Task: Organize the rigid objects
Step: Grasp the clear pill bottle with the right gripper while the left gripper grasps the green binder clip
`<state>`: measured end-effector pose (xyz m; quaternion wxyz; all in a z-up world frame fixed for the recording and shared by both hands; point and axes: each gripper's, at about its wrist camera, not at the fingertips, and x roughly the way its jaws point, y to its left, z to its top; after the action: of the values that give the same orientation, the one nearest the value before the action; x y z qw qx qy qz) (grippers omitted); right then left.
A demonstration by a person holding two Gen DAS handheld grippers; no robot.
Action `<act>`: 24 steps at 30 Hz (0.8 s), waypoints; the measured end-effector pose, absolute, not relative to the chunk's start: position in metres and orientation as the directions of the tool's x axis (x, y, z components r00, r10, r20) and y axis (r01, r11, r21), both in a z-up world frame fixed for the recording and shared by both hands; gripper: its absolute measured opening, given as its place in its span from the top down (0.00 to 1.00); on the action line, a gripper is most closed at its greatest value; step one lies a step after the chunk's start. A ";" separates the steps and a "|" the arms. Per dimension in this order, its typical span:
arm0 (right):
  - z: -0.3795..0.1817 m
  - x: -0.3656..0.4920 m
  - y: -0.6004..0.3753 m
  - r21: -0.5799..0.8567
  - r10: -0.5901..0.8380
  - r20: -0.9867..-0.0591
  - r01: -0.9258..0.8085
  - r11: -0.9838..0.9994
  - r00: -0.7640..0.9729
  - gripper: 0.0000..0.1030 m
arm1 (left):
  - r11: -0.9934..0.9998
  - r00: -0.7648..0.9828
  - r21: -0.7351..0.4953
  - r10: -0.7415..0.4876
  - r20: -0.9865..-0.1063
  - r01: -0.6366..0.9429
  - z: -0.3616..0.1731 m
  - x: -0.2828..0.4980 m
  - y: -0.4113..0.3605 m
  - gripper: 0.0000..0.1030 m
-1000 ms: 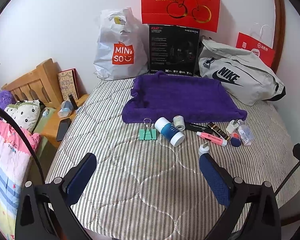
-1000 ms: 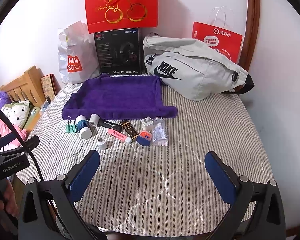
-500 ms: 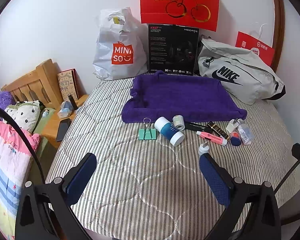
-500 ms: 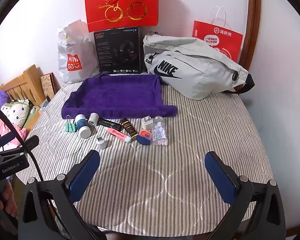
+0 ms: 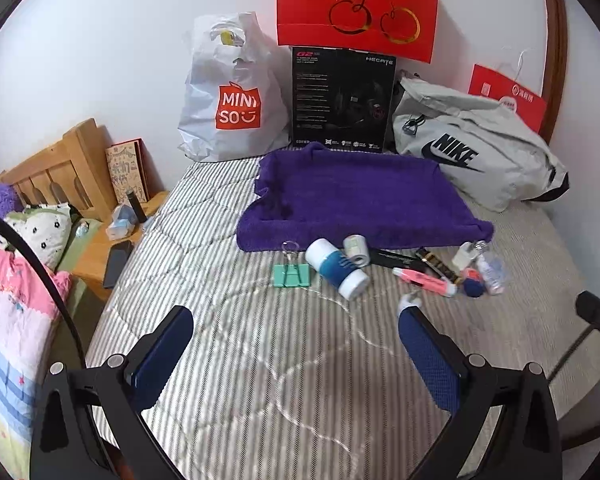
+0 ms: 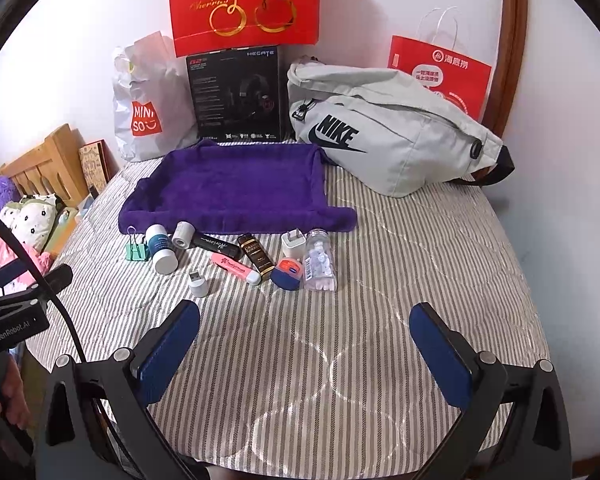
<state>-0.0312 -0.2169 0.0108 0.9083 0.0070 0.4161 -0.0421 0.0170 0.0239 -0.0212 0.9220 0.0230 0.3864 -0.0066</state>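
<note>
The small rigid items lay in a loose row on the striped bedcover (image 6: 380,280), just in front of the purple towel (image 6: 236,184): a green binder clip (image 6: 136,251), a blue-and-white bottle (image 6: 162,249), a small white roll (image 6: 183,235), a black tube (image 6: 218,244), a pink highlighter (image 6: 235,268), a dark gold-lettered stick (image 6: 256,258), a white plug (image 6: 293,242), a round blue tin (image 6: 287,273) and a clear bottle of pills (image 6: 319,260), with a little white USB adapter (image 6: 198,282) lying apart on the near side. The tin touched the pill bottle, and the highlighter lay against the dark stick. Both tools hung above the bare cover, well short of the row: the right gripper (image 6: 304,344) spread wide and empty, the left gripper (image 5: 296,344) likewise wide and empty. The towel looked like the likely sorting spot, though that was a guess. A sound start would have been an outlying piece, such as the adapter or the clip, approached low with the fingers straddling its narrow sides; the bottles would probably roll on the soft quilt if nudged, so closing squarely across the barrel seemed wise.
</note>
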 end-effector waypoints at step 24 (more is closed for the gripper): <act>-0.062 0.028 -0.246 -0.007 -0.039 -0.824 0.060 0.998 0.565 0.02 | 0.999 0.576 -0.020 0.008 -0.817 -0.042 -0.138 0.141 0.048 0.03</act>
<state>0.0284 -0.2462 -0.0619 0.8845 0.0109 0.4655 -0.0281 0.1406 0.0480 -0.1380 0.8875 -0.0186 0.4603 0.0141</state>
